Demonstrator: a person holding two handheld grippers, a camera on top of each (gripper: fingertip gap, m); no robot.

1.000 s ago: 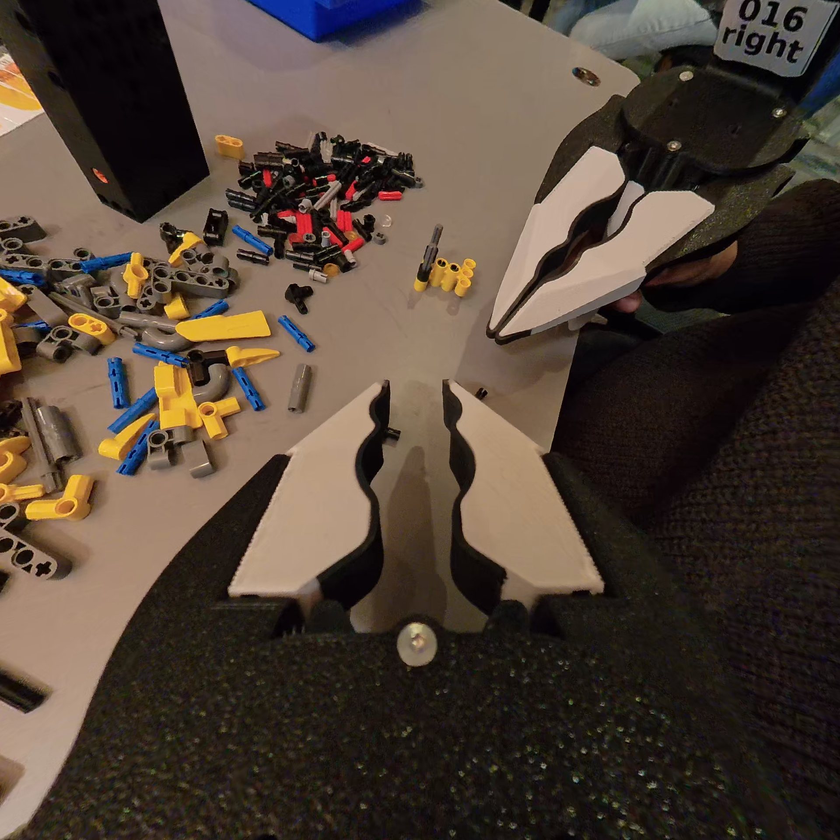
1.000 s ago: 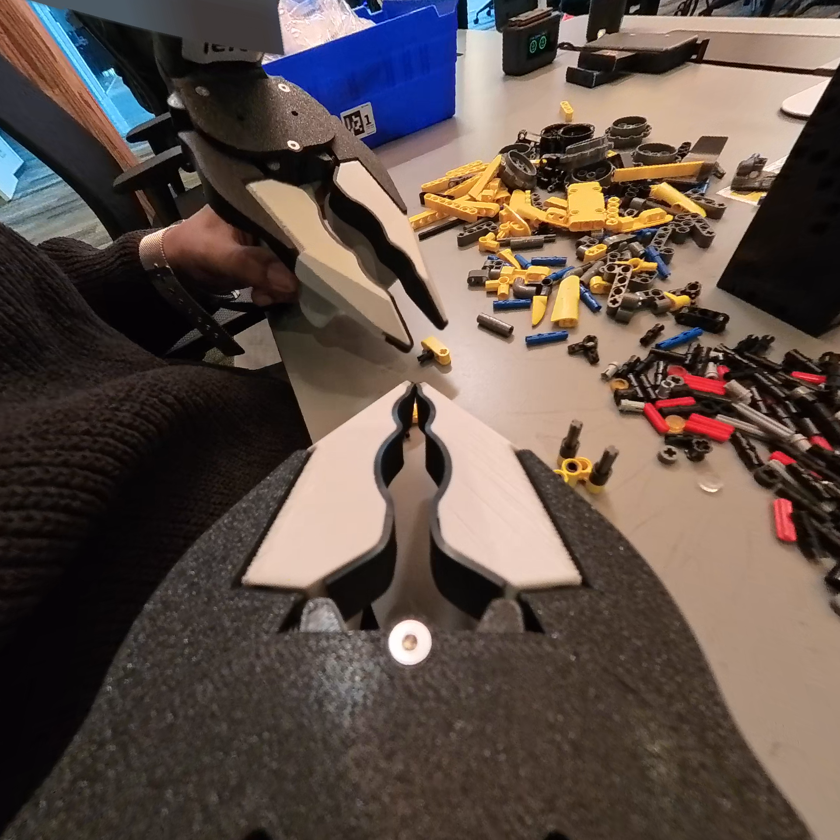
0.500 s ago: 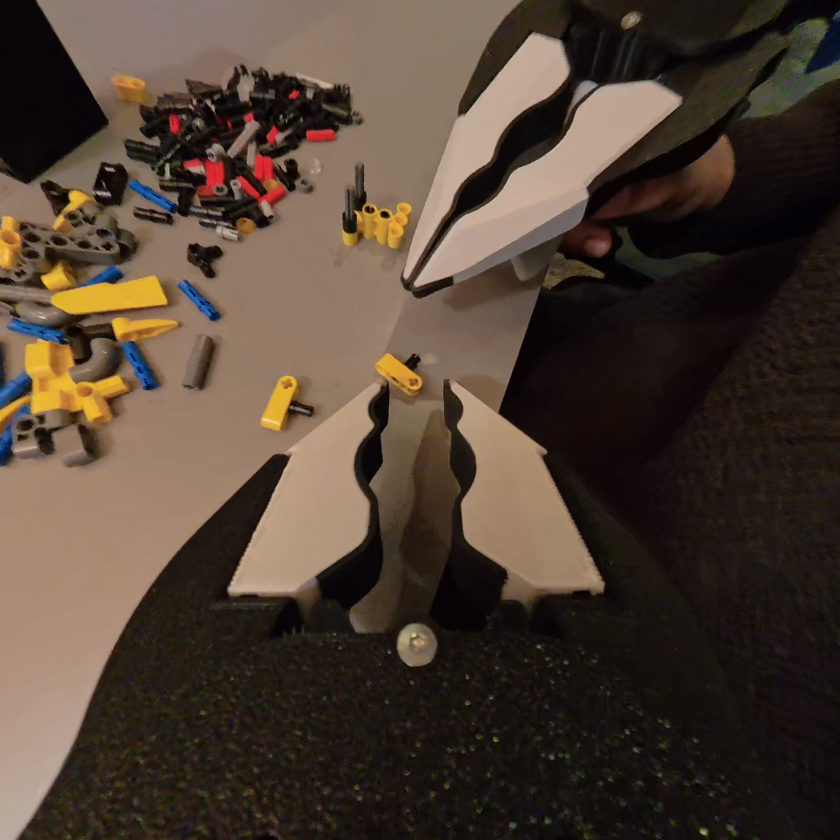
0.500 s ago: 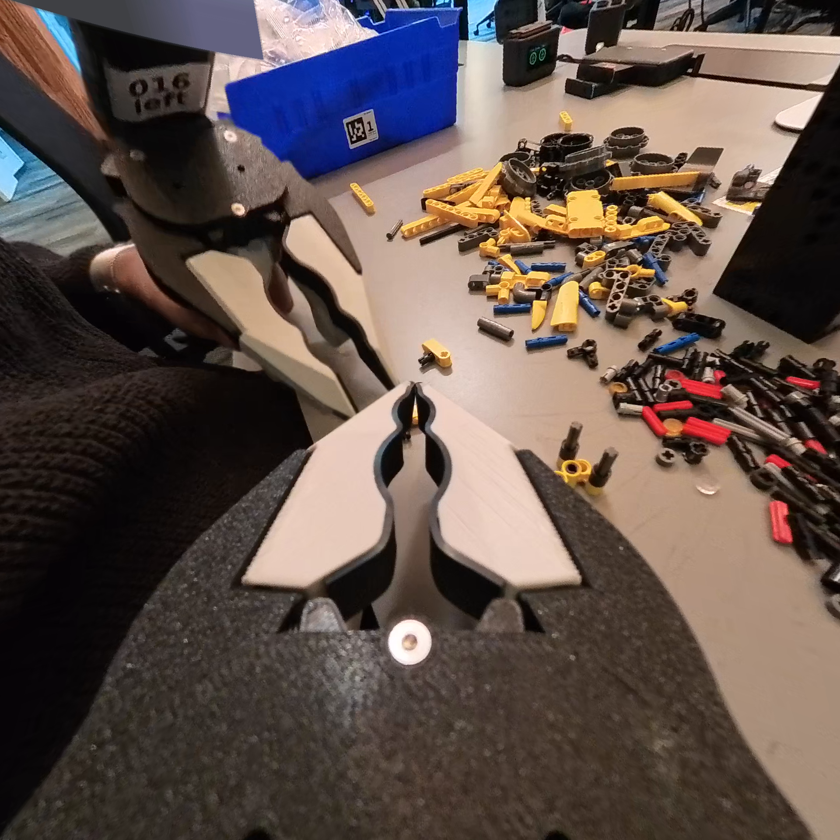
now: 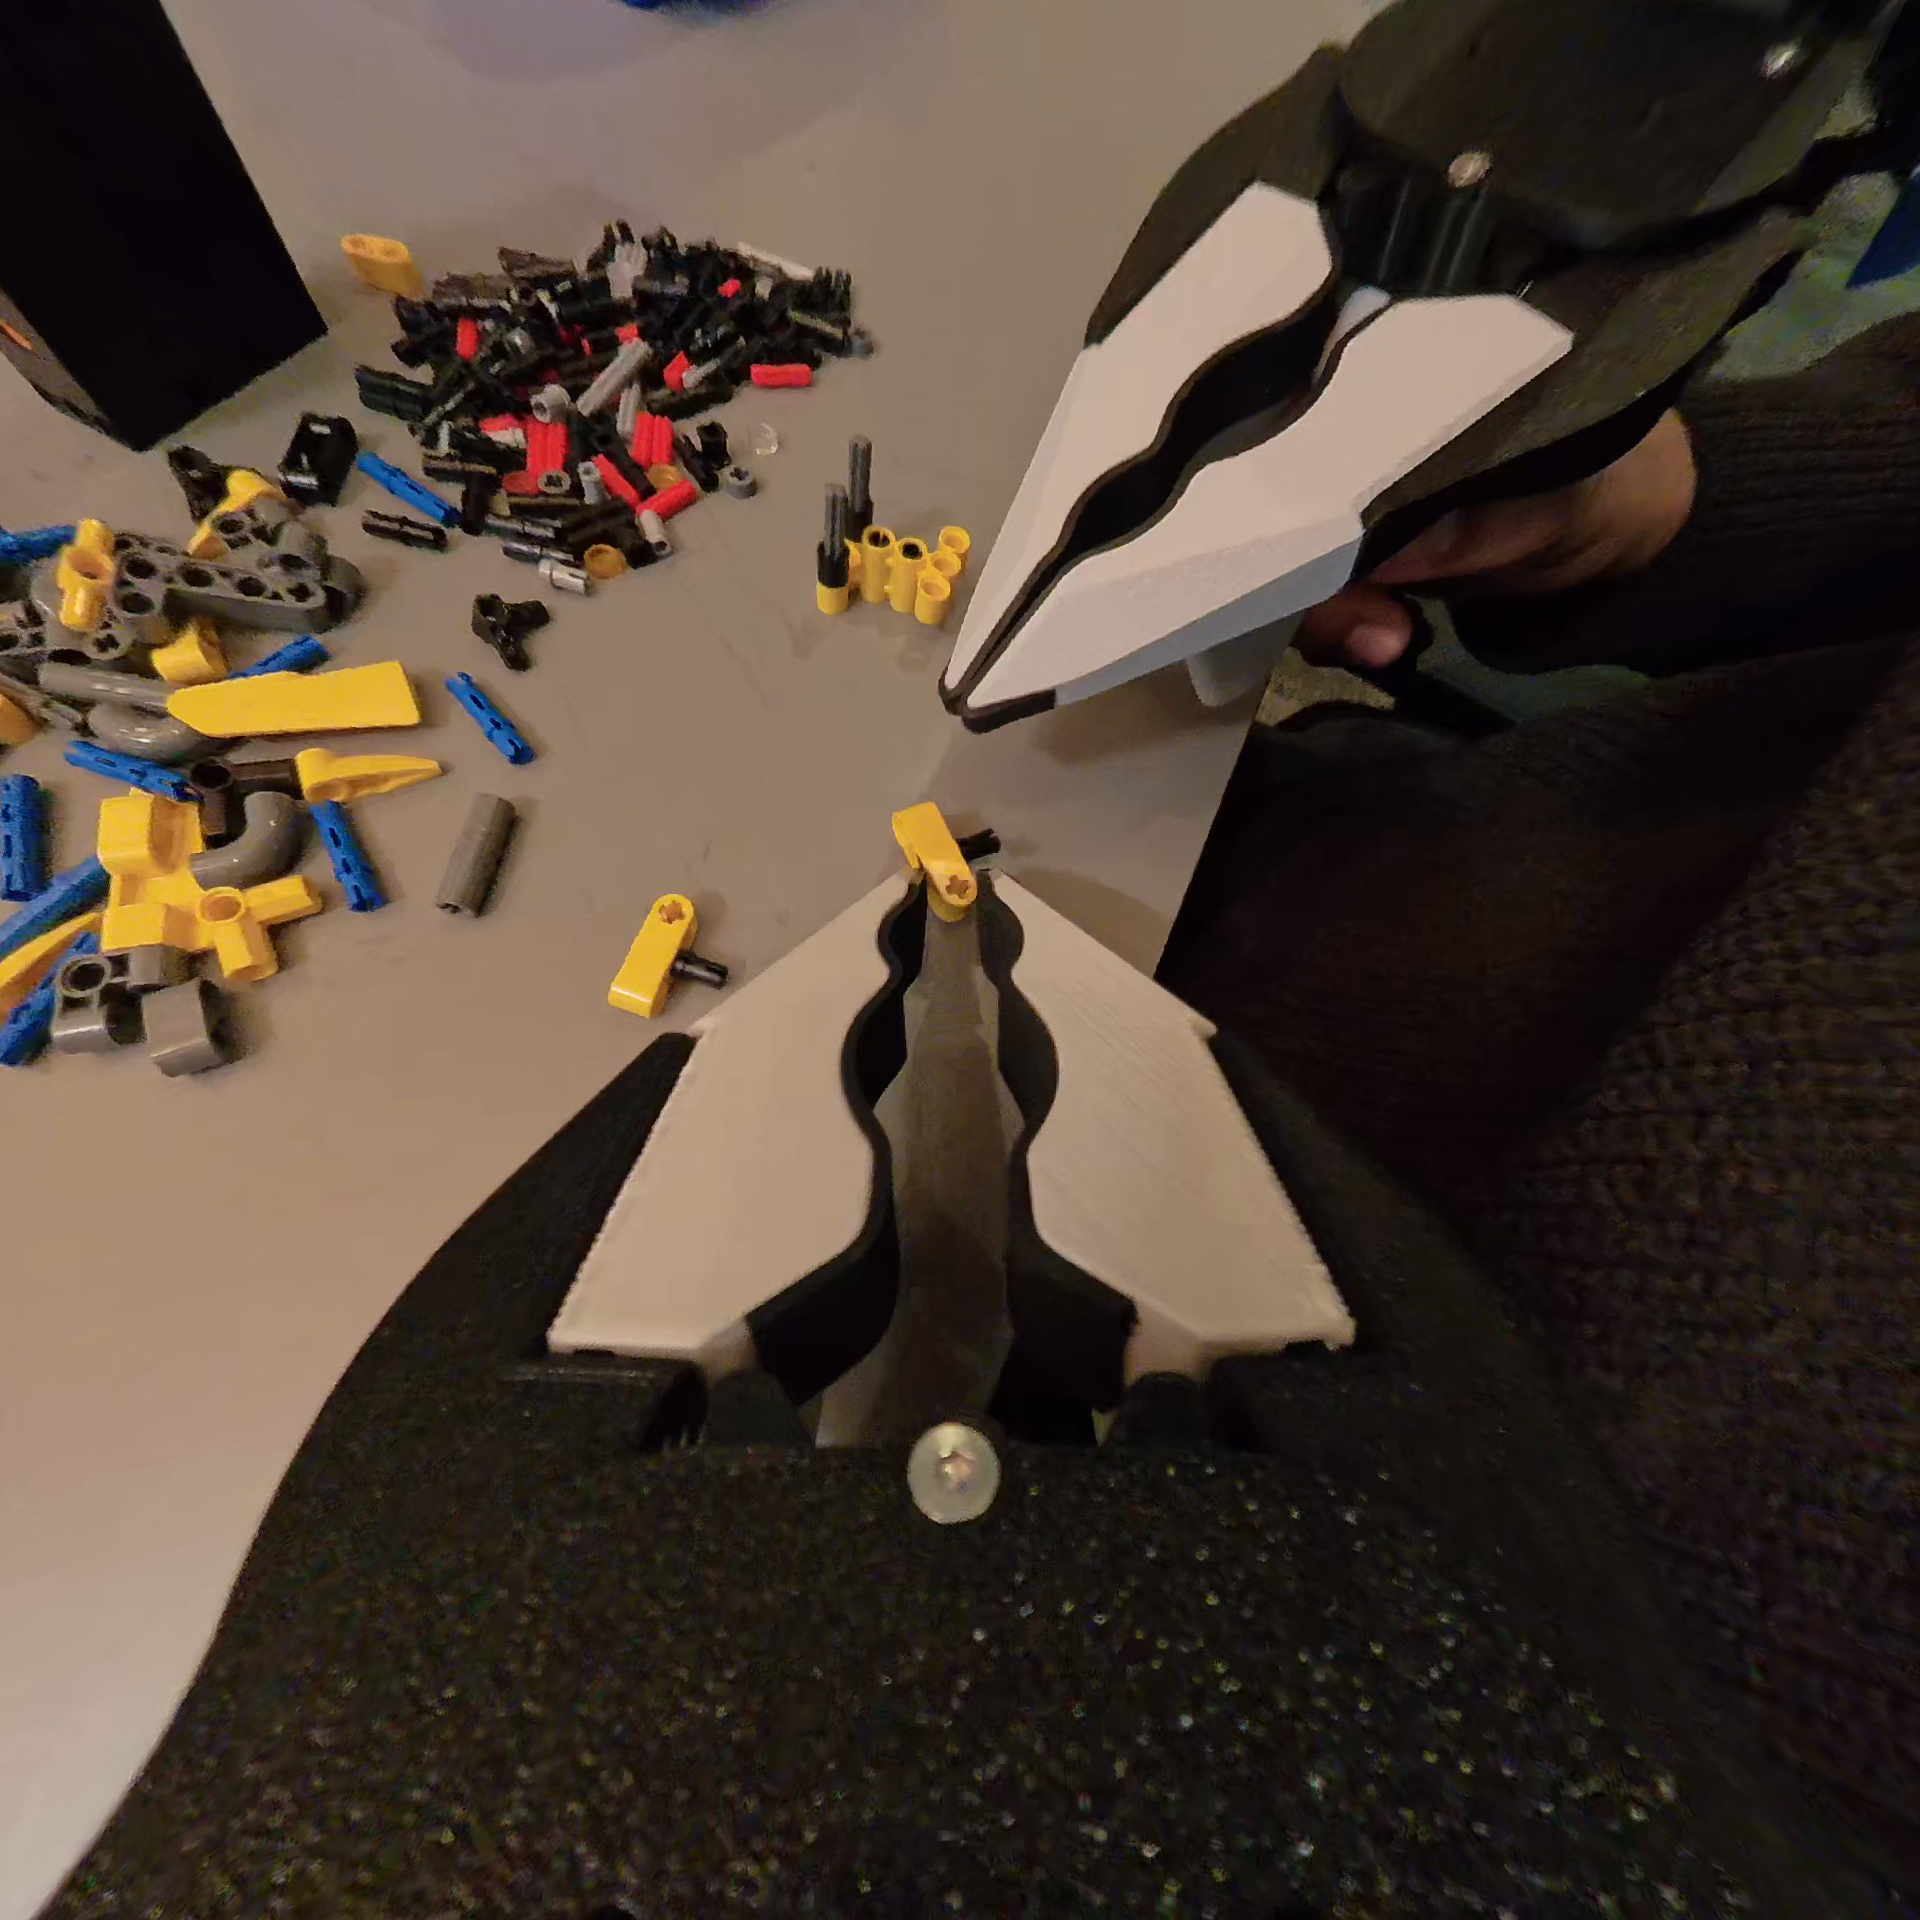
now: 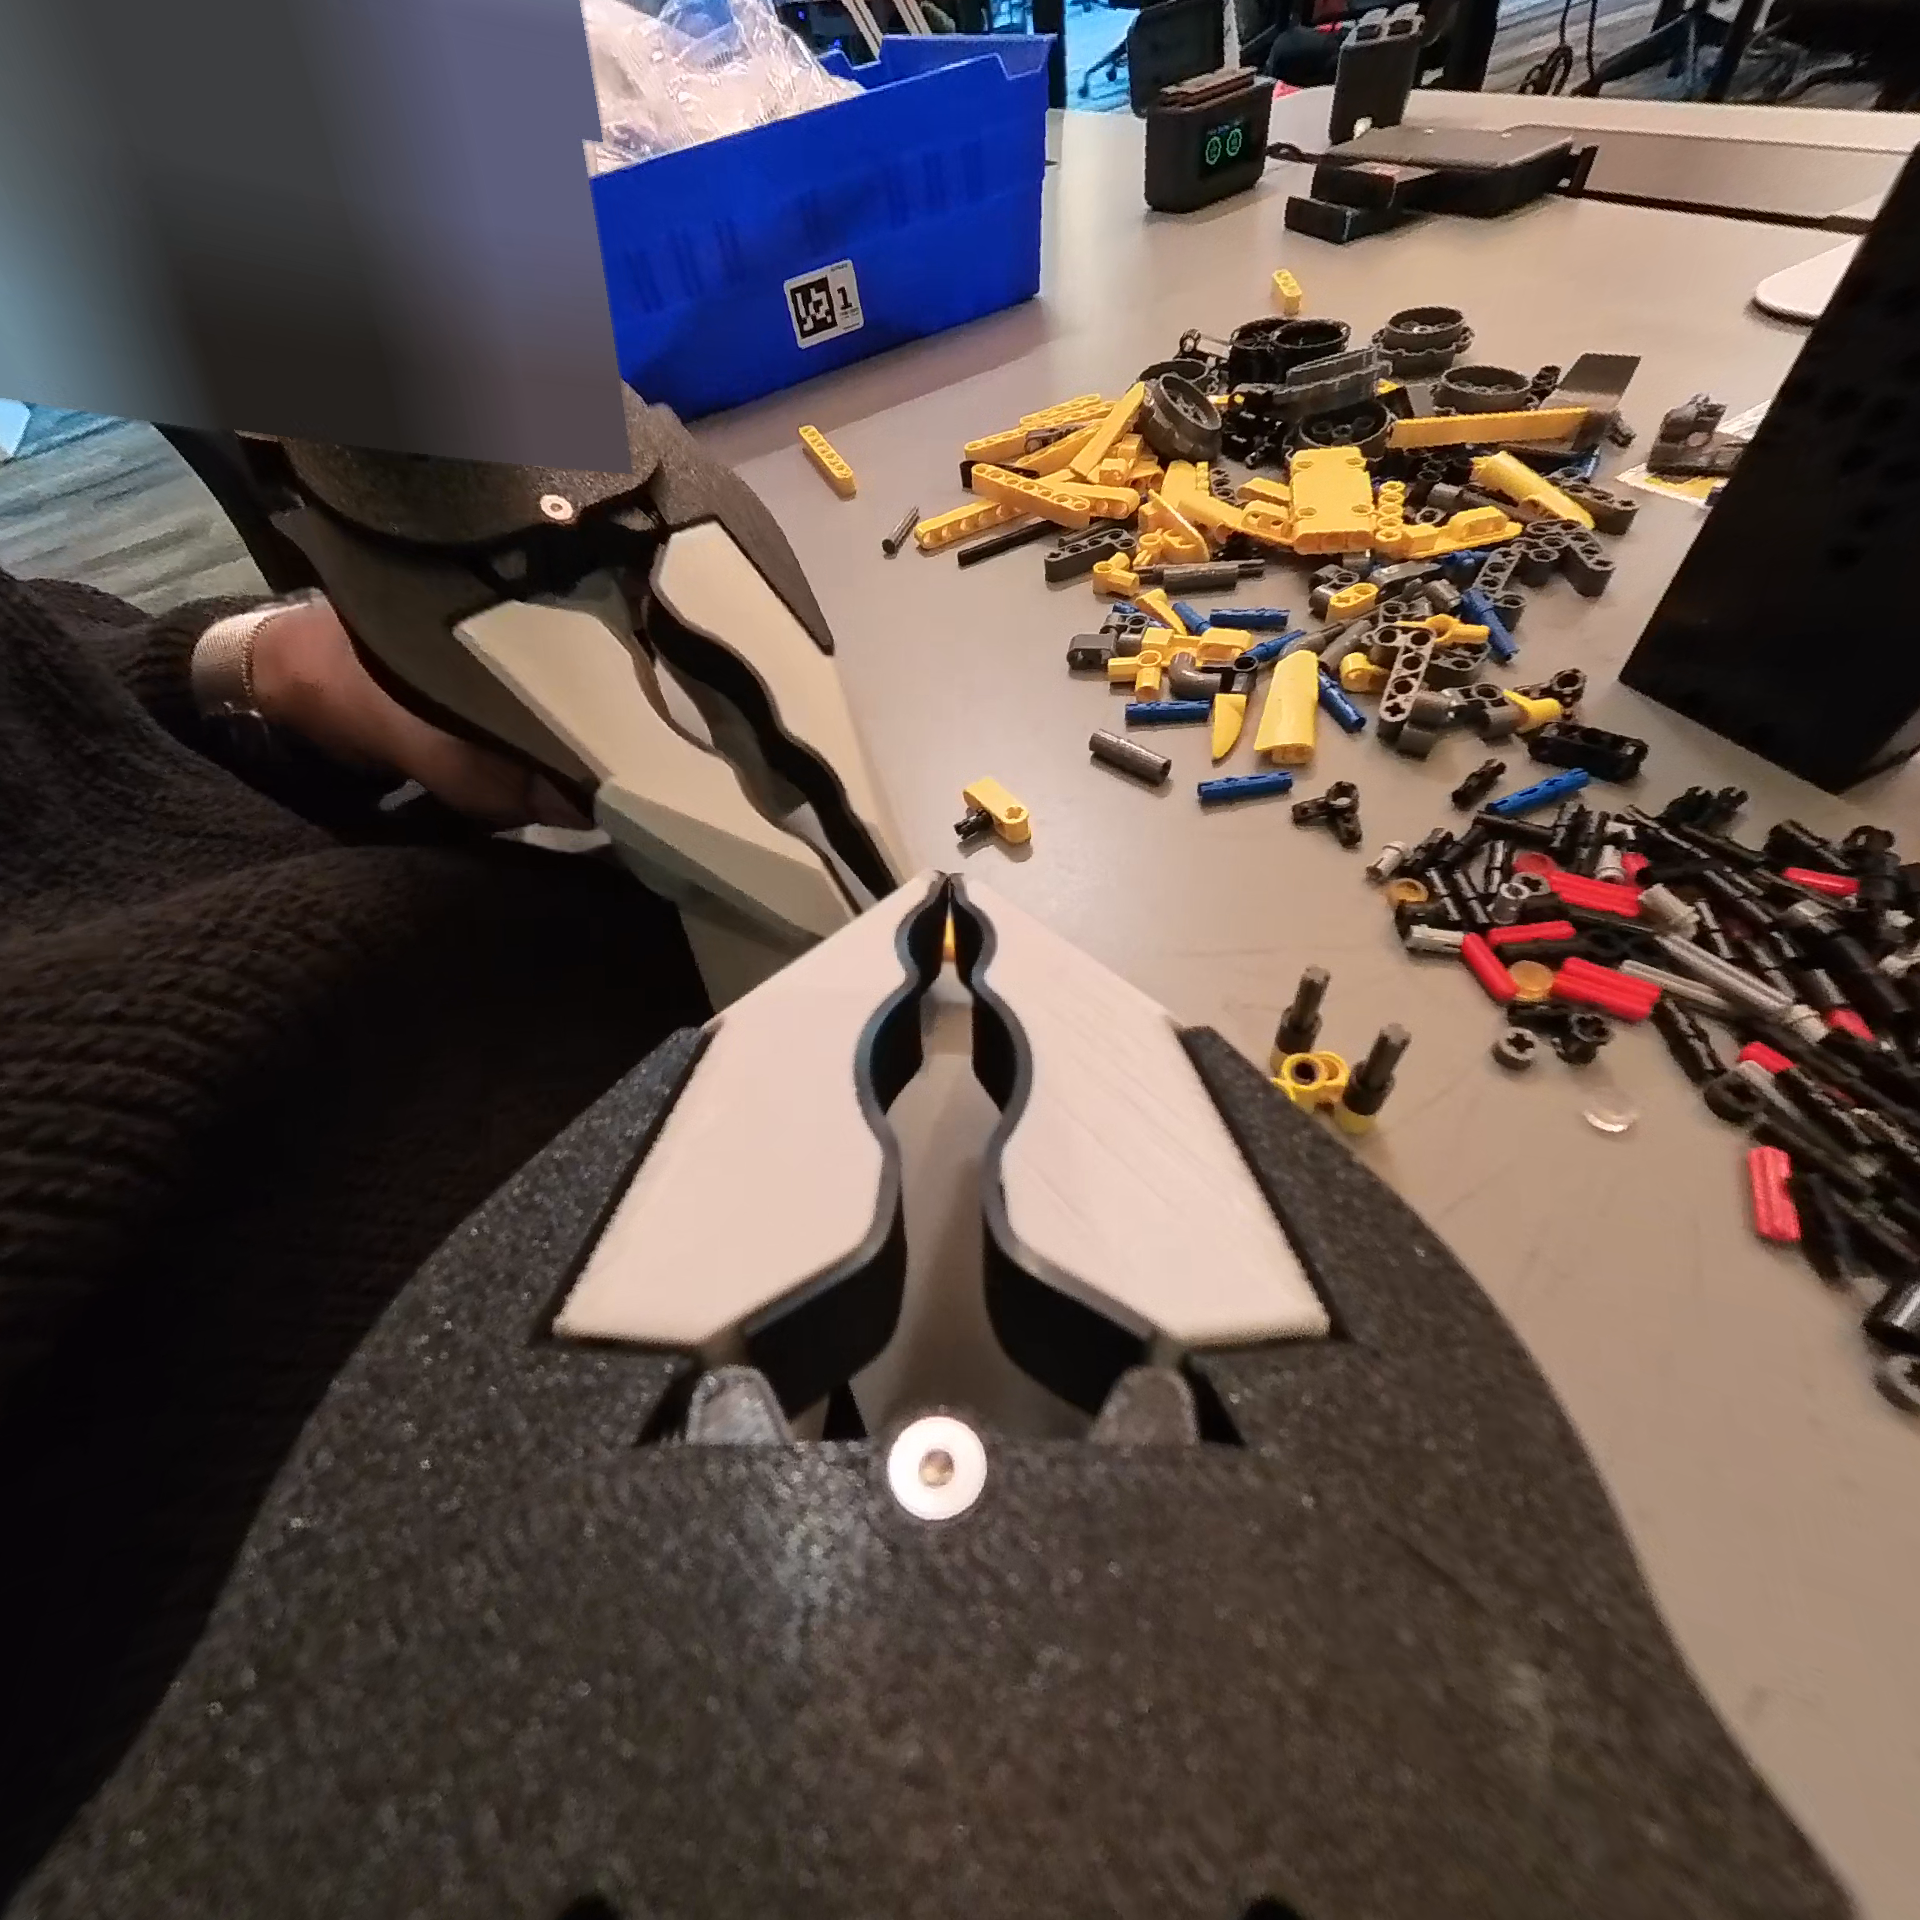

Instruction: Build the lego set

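**Yellow connector pinched at worktop edge**

Yellow connector (image 5: 928, 847) with a short black pin through it sits near the worktop (image 5: 675, 1143) edge, close to the person's dark knit sleeve (image 5: 1662, 1039).

- Around it: a second yellow connector with pin (image 5: 651, 954) lies just to the left, flat on the surface. A grey sleeve piece (image 5: 476, 854) is farther left. A yellow cluster with two upright black pins (image 5: 899, 561) stands beyond, and behind that a pile of black and red pins (image 5: 613, 353). Mixed yellow, blue and grey parts spread at far left. Black box (image 5: 135, 208) stands at the back corner.
- Left hand-held gripper (image 5: 951, 883): fingers drawn nearly together, tips pinching the near end of the yellow connector.
- Right hand-held gripper (image 5: 964, 709): hangs just above and beyond the connector, apart from it, tips pressed together with nothing between them.
- Labels: blue bin (image 6: 914, 208) at the back carries a white sticker with a square code (image 6: 824, 303).
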